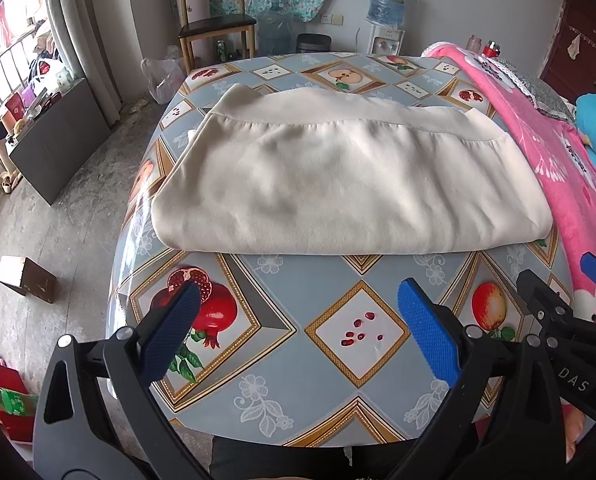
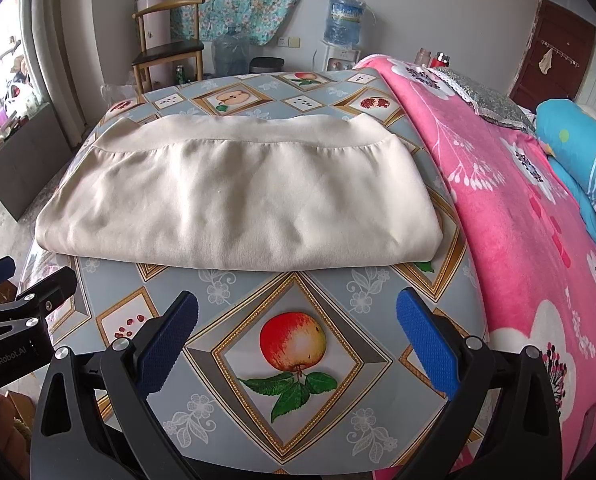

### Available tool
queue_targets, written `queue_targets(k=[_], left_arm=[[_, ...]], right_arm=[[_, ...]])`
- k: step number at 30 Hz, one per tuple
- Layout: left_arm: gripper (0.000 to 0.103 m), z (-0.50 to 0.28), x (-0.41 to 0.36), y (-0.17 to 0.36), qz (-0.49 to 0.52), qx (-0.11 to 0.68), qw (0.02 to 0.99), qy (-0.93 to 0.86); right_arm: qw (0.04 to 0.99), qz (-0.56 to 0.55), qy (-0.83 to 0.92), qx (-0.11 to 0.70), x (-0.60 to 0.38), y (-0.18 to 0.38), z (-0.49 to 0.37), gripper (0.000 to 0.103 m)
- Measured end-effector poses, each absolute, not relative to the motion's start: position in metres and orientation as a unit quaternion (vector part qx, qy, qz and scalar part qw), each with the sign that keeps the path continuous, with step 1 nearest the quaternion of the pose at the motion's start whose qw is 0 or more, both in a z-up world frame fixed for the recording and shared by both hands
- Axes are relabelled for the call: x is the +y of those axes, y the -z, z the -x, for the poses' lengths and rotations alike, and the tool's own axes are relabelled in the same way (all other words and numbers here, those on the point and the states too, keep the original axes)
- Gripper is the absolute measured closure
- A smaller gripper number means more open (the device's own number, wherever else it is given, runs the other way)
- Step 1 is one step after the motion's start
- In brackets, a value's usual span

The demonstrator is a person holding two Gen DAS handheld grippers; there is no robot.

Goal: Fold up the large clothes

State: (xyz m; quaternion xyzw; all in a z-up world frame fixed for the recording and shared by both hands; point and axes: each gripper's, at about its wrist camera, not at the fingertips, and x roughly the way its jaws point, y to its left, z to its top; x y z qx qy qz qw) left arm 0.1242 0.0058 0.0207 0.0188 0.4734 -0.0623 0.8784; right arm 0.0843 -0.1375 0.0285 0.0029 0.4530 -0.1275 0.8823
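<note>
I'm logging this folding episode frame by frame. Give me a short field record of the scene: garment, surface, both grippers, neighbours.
garment: cream sweatshirt, folded into a flat rectangle, ribbed hem band on the far side
surface: table with fruit-print cloth
left gripper: open, empty, short of the garment's near fold
right gripper: open, empty, also short of it
neighbours: pink floral blanket along the table's right side

A wooden chair [image 1: 214,24], water dispenser [image 1: 386,36] and pink blanket [image 1: 546,152] surround the fruit-patterned table [image 1: 298,360].
</note>
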Motion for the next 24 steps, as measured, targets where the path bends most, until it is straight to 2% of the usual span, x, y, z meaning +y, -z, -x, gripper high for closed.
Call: queue_targets(k=[24], left_arm=[[0.008,-0.1255,0.0079,-0.0214,-0.017,0.474,0.878,0.064]], right_arm=[[0.88,-0.002,0.129,0.456,-0.1395,-0.0251,-0.0835,0.006]])
